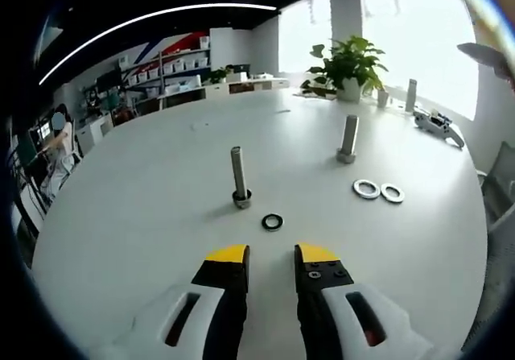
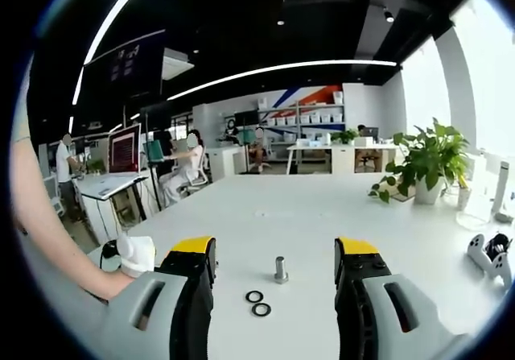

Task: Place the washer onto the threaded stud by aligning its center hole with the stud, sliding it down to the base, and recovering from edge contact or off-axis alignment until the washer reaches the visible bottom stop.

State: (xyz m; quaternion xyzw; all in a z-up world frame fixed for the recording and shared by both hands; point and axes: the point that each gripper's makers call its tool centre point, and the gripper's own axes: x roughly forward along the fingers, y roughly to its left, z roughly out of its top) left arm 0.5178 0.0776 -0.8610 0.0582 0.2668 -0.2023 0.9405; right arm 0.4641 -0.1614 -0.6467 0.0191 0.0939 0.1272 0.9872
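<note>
left gripper view: the left tool (image 1: pixel 271 253) hovers with jaws slightly parted and empty over the white desk (image 1: pixel 145 191). a dark washer (image 1: pixel 272 221) lies flat just beside the upright threaded stud (image 1: pixel 239 176). right gripper view: the right tool (image 2: pixel 276 246) is spread wide, empty.

Left tongs (image 1: pixel 271 253) hover open and empty over the white counter (image 1: pixel 145 199). Just ahead lies a dark washer (image 1: pixel 272 221); the stud (image 1: pixel 240 178) stands upright slightly beyond, to its left.
</note>
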